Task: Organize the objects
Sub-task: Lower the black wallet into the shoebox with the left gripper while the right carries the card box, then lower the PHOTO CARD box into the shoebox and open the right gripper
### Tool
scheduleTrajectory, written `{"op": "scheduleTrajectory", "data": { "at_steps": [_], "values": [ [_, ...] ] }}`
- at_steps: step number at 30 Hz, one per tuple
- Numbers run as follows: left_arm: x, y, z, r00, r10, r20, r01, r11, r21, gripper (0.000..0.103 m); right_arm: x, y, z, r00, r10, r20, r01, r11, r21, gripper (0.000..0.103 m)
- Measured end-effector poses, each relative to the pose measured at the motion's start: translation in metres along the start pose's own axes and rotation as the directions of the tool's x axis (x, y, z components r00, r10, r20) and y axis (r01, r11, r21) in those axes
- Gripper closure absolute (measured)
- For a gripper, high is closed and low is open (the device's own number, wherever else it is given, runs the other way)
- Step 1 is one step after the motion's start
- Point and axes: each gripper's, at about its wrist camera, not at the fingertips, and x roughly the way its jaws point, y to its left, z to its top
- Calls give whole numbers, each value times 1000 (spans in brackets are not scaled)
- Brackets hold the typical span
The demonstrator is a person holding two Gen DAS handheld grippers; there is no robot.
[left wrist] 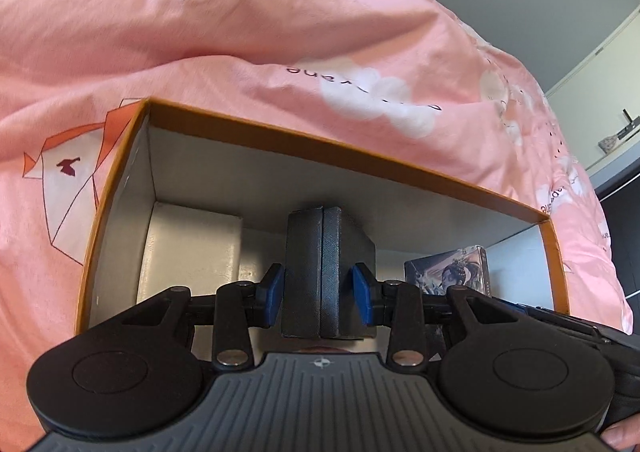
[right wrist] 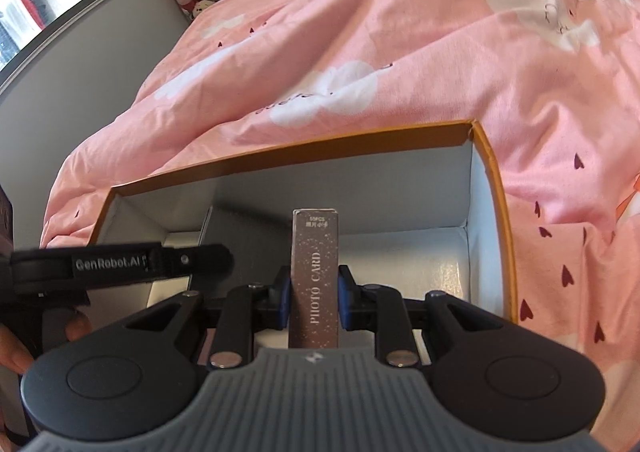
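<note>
I see left gripper [left wrist: 319, 294] jaws clenched on dark grey box [left wrist: 329, 272], frame centre, over orange-rimmed box [left wrist: 340, 144]. Right gripper [right wrist: 313, 302] jaws grasp photo card pack [right wrist: 315, 276], frame centre.

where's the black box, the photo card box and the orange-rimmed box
black box [left wrist: 330, 272]: left wrist view, on its textured side.
photo card box [right wrist: 316, 276]: right wrist view, on its lettered face.
orange-rimmed box [right wrist: 320, 144]: right wrist view, on its far rim.

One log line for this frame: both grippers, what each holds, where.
left gripper: shut on dark grey case | right gripper: shut on photo card box | both over open orange box on pink duvet
</note>
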Motion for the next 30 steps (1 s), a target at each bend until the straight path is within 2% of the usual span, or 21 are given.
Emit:
{"op": "scheduleTrajectory", "data": {
  "at_steps": [3,6,9,11,18,25,30],
  "values": [
    [0,1,2,1000,1,-6,-1,1000,13,60,9,-1,2,1000,4,-12,-4,1000,12,79],
    [-3,-5,3,999,38,11,-38,998,52,60,16,1,2,1000,9,-24,-8,1000,21,79],
    [-3,-11,2,992,124,20,-125,986,106,60,20,3,3,1000,9,-29,-9,1000,25,79],
    [-2,-14,0,989,149,18,-150,979,139,59,22,3,3,999,12,-30,-11,999,32,79],
    [-13,-13,0,990,142,28,-144,980,137,58,28,3,5,999,24,-45,-21,998,55,79],
    [-13,-13,0,990,139,4,-138,980,143,61,39,14,7,996,68,-60,-64,995,76,79],
    [-11,-13,-3,991,134,-11,-131,979,154,64,40,11,11,997,63,-50,-58,994,96,79]
  ]
}}
